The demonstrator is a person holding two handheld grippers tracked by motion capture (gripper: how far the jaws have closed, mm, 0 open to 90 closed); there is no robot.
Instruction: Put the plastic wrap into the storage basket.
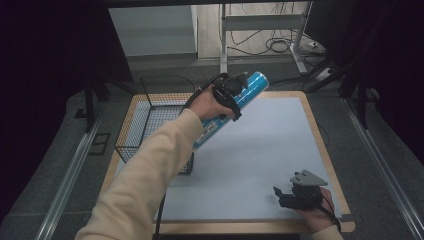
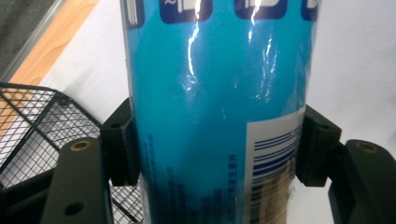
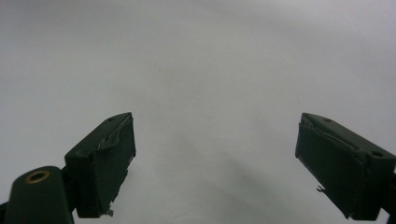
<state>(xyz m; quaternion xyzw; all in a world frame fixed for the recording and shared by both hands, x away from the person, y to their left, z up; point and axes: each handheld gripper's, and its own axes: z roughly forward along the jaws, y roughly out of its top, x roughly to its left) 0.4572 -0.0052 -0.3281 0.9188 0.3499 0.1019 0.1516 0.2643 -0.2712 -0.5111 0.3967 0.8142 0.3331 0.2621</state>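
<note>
Left to right. Wire basket [image 1: 155,117] sits at the worktop's far-left corner, black mesh, open top. Just right of it and lifted off the surface, the left gripper [image 1: 231,95] pinches a blue spray can [image 1: 250,87] across its body; the can is tilted, top end pointing far-right, lower end down near the basket's right wall. In the left gripper view the jaws press on both sides of the can [image 2: 205,107], w/ the basket mesh [image 2: 32,126] below-left.

Risks, as I judge them: can is glossy and round, gripped near mid-body, so it could slip or rotate in the jaws if swung fast. Lower end is close to the basket rim, so a clip there could knock the grip loose or shove the basket. If released while tilted outside the basket, it'd likely roll across the mat.

Right gripper [image 1: 292,196] rests near the worktop's near-right corner, jaws spread, nothing between them [image 3: 215,158].

Surface: pale grey mat [image 1: 270,150] over a wood-edged table. Room: dark curtains either side, grey floor, metal table legs and loose cables beyond the far edge.
</note>
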